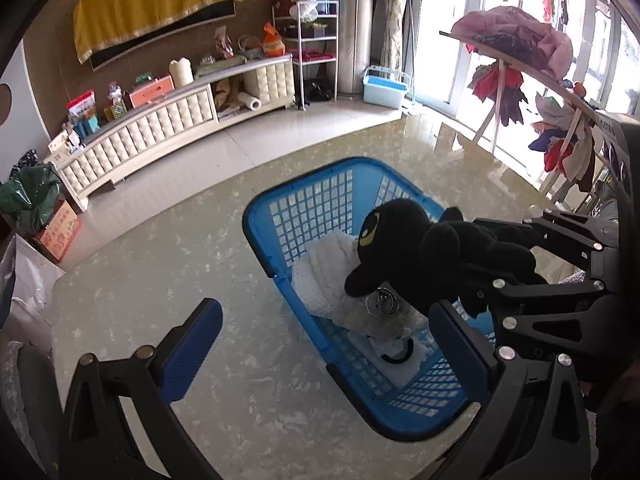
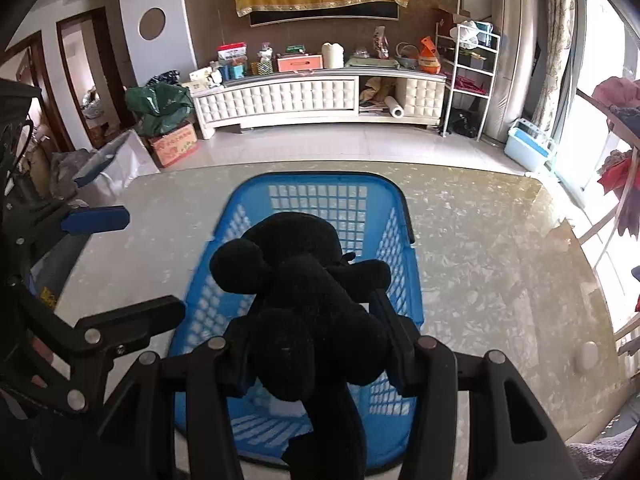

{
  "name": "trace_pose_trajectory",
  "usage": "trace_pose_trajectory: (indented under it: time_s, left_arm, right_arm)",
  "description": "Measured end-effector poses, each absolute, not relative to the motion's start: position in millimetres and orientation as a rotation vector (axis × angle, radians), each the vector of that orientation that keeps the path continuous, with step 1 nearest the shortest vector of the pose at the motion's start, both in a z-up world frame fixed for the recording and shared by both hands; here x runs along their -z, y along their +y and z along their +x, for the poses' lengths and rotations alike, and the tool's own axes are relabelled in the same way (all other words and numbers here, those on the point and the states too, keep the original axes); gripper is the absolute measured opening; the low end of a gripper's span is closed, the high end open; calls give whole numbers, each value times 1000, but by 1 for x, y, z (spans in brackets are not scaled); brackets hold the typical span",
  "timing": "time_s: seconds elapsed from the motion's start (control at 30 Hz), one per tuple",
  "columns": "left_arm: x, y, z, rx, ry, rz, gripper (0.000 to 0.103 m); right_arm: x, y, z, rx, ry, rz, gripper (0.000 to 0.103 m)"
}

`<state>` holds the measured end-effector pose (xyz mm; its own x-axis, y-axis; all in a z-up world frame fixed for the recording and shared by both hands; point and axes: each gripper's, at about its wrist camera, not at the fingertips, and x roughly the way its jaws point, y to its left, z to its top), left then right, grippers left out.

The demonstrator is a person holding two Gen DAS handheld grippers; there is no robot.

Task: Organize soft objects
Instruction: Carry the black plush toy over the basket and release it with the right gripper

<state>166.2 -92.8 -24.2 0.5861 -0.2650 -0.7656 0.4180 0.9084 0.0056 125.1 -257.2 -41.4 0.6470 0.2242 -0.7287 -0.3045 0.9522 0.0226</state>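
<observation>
A black plush toy (image 2: 304, 280) with a yellow eye (image 1: 404, 240) hangs over the blue lattice basket (image 2: 316, 180), and my right gripper (image 2: 316, 344) is shut on its body. Seen from the left wrist, that gripper comes in from the right with the toy's head above the basket (image 1: 256, 236). In the basket lie a white fluffy cloth (image 1: 324, 268) and a pale soft toy with a metal ring (image 1: 382, 300). My left gripper (image 1: 328, 344) stands open and empty at the basket's near left side, one blue pad (image 1: 192, 352) over the table.
The basket sits on a pale marbled table (image 1: 160, 280). Beyond the table's far edge are a tiled floor, a white TV cabinet (image 2: 280, 96) and a light blue box (image 2: 528, 148). A drying rack with clothes (image 1: 520, 80) stands at the right.
</observation>
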Motion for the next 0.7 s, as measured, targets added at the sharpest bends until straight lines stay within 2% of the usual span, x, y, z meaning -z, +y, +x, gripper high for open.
trace_pose_trajectory:
  time_s: [0.33, 0.63, 0.7]
  left_arm:
    - [58, -97, 194, 416, 931, 176, 103]
    - [66, -97, 193, 424, 955, 187, 103]
    - [67, -97, 191, 424, 957, 194, 103]
  right_arm:
    - [63, -255, 133, -301, 864, -130, 48]
    - [65, -262, 131, -316, 902, -135, 52]
    - [67, -260, 134, -335, 916, -146, 56]
